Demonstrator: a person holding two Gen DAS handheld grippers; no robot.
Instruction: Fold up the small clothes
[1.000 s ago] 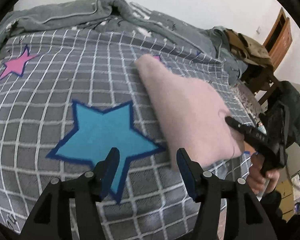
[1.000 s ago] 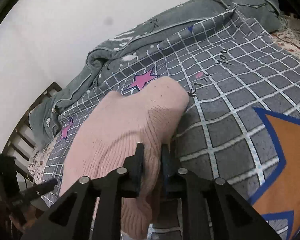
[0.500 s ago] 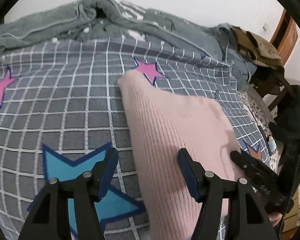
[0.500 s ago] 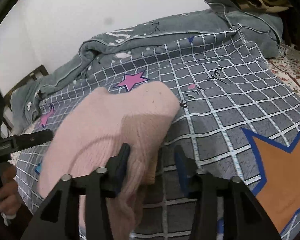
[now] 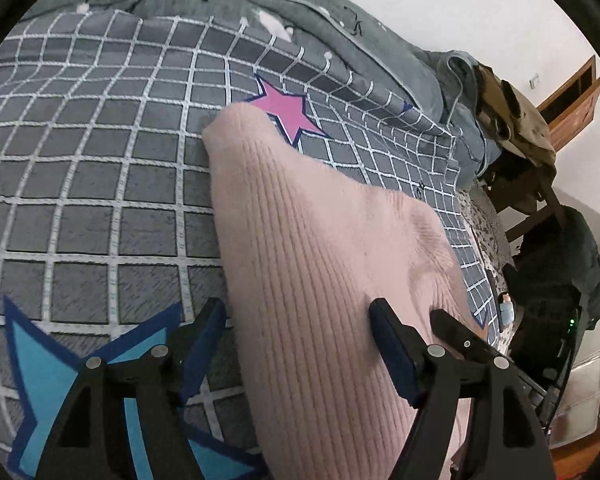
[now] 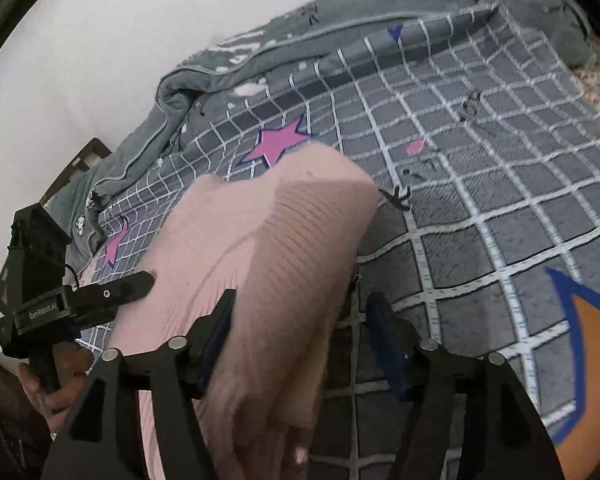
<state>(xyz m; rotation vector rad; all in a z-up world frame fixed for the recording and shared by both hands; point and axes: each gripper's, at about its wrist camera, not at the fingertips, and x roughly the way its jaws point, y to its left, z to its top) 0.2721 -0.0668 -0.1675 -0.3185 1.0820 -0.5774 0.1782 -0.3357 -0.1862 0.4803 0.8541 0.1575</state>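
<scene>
A pink ribbed knit garment [image 5: 320, 240] lies folded on the grey checked bedspread [image 5: 100, 180]. My left gripper [image 5: 298, 344] straddles the garment's near left edge. Its jaws are opening, with the fabric between the pads and not pinched. In the right wrist view my right gripper [image 6: 302, 328] stands over the garment's [image 6: 268, 240] right edge. Its jaws are also opening, and the knit lies loose between them. A finger of the left gripper [image 6: 132, 286] rests over the garment's far side, with a person's hand [image 6: 52, 392] on its handle.
A rumpled grey blanket [image 5: 300, 8] runs along the bed's back against the white wall. Piled clothes [image 5: 512, 120] sit on wooden furniture at the right, with a dark jacket [image 5: 572, 264] below. A blue star [image 5: 60, 360] and an orange star [image 6: 592, 352] mark the bedspread.
My right gripper has let go of the garment's edge and spread its jaws. My left gripper has slid right across the bedspread onto the garment's left edge and widened.
</scene>
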